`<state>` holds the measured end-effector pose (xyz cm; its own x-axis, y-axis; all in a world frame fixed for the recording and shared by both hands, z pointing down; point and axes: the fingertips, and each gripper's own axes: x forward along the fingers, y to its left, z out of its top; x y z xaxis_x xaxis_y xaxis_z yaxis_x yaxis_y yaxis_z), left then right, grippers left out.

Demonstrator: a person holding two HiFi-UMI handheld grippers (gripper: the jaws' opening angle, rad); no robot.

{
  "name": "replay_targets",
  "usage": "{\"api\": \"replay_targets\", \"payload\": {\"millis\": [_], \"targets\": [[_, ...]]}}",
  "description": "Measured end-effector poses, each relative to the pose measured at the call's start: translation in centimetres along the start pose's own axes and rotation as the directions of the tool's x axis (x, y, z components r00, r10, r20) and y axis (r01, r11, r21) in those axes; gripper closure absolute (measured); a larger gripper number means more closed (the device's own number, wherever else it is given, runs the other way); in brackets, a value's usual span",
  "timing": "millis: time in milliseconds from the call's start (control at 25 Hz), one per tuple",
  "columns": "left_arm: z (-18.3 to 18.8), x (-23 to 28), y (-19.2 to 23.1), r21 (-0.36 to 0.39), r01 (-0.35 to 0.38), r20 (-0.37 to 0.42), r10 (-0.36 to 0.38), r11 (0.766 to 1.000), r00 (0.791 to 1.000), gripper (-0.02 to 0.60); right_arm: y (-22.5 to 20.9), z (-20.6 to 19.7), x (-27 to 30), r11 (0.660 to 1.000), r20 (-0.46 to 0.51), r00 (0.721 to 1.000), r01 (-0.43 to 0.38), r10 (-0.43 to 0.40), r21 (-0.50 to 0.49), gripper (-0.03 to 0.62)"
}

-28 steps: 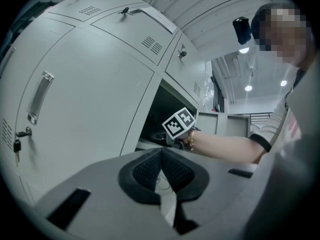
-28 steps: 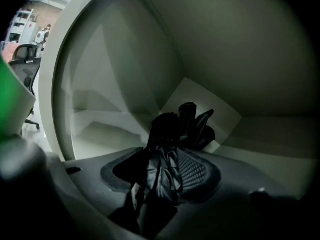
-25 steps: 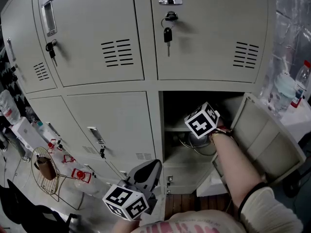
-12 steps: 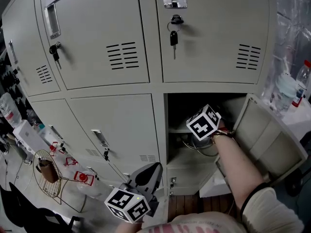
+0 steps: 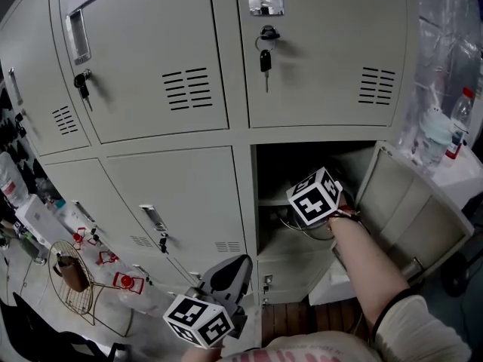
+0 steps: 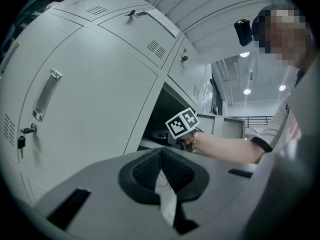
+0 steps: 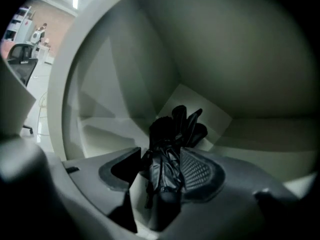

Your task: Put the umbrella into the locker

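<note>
Right gripper (image 7: 161, 154) stands with its jaws apart inside the locker (image 7: 235, 64), the black folded umbrella (image 7: 172, 131) lying between them. The umbrella runs close along the pad at 3 o'clock, and whether it touches that pad I cannot tell; a pale gap shows between it and the pad at 9 o'clock. Its far end points toward the compartment's back corner, at about 1 o'clock. From the left gripper view, the left gripper (image 6: 161, 154) has its pads closed tip to tip with nothing between them, and it faces the shut lower door (image 6: 90, 114). At 1 o'clock from it the right gripper's marker cube (image 6: 182, 123) sits in the dark open compartment, a bare forearm (image 6: 225, 148) reaching in from 3 o'clock. In the head view that cube is in the mouth of the open lower compartment, just right of centre, and it covers the umbrella. The compartment's door (image 5: 411, 217) hangs open at 4 o'clock from the cube. The closed left gripper is at 6 o'clock, near the frame's bottom edge. Keys (image 5: 266, 57) hang from the shut door above, at 12 o'clock.
</note>
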<state>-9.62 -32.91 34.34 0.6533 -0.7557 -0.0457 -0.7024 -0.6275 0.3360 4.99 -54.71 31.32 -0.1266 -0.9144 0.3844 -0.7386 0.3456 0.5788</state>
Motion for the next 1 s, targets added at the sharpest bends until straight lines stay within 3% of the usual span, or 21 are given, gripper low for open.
{"api": "replay_targets", "payload": {"millis": [240,440,760,1000], "targets": [[-0.1,-0.1,-0.7,0.010,0.035,-0.004,-0.035,0.999,0.999,0.580,1.1,0.1,-2.5,0.993,0.056,0.998,-0.023,0.016,0.115,0.349],[0.0,-0.8,-1.6,0.034,0.029,0.030,-0.030,0.999,0.999,0.580,3.1,-1.4,-5.2,0.963,0.115,0.992,-0.071,0.042,0.260,0.349],[-0.4,-1.6,-3.4,0.045,0.018,0.054,-0.021,0.999,0.998,0.580,7.5,-4.8,-10.5,0.875,0.181,0.976,-0.192,0.122,0.445,0.353],[0.6,-2.3,-4.3,0.059,-0.054,0.141,0.046,0.997,0.989,0.580,11.8,-8.6,-15.1,0.791,0.200,0.954,-0.296,0.222,0.536,0.360]]}}
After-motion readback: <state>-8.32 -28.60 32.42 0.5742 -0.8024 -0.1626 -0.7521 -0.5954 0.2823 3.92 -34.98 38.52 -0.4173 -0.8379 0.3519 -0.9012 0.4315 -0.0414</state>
